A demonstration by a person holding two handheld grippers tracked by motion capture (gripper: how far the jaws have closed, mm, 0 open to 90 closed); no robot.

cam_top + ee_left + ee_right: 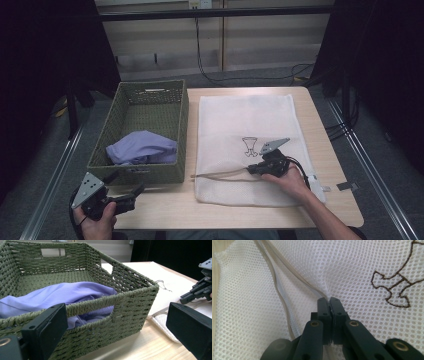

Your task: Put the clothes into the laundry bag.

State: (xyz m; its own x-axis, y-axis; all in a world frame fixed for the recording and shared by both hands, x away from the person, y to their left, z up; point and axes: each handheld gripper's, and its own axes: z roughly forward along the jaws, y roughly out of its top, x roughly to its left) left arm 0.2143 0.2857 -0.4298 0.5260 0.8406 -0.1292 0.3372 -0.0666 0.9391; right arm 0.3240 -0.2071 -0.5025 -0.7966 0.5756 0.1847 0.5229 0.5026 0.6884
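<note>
the right gripper (329, 300) is pinched tight on the mesh laundry bag (240, 120) at its zipper edge, bag flat on the table (330, 150). the left gripper (122, 186), jaws apart, waits beside the basket (145, 175) holding the purple garment (142, 146). next likely: lifting the edge to open the bag.

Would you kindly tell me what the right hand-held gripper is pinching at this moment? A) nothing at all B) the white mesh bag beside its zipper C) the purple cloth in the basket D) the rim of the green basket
B: in the right gripper view the right hand-held gripper has its jaws shut on a fold of the white mesh bag next to the zipper.
</note>
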